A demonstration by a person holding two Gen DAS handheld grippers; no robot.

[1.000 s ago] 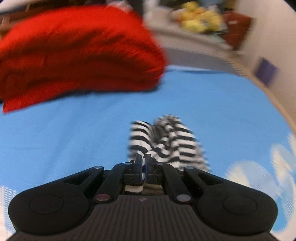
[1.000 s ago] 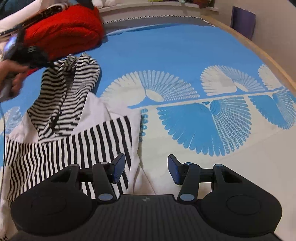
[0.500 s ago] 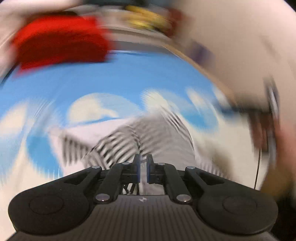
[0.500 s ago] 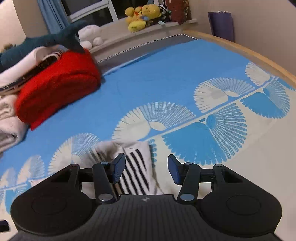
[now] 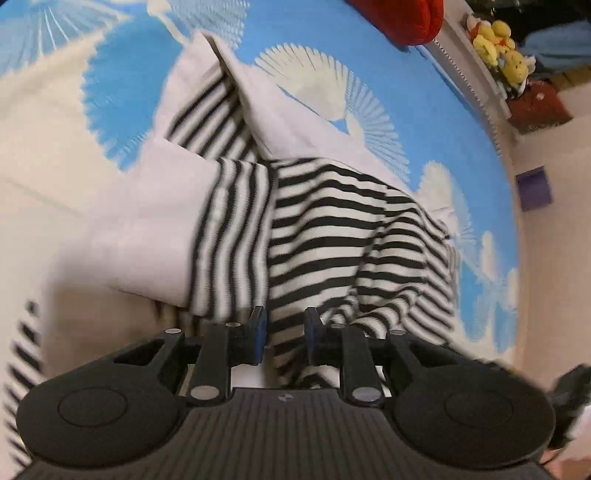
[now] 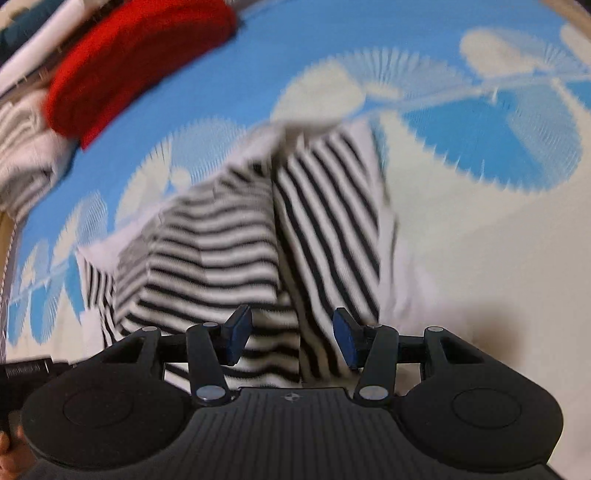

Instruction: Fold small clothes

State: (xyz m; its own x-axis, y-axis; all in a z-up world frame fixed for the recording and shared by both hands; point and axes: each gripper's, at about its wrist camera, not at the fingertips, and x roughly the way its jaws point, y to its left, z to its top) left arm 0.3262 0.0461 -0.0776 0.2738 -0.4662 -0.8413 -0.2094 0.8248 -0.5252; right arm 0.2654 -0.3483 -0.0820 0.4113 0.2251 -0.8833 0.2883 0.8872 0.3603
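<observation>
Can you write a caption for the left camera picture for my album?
Left tongs, just opening, hover over striped top on blue bedspread.

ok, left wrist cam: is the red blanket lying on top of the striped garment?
No. The red blanket sits apart at the far edge of the blue bedspread, well clear of the striped garment.

The striped garment (image 5: 332, 236) is soft knitted cloth, matt, black-and-white on its outer face and plain white with a slightly fuzzy nap on its inner face. It lies on a bed sheet (image 5: 424, 103) of smooth, flat woven cotton printed in blue and cream, beside a red blanket (image 6: 136, 62) of thick, fluffy fleece. The left gripper (image 5: 283, 334) and right gripper (image 6: 291, 338) are matt black plastic with ribbed housings, small shiny metal pivot pins and blue rubbery pads.
</observation>
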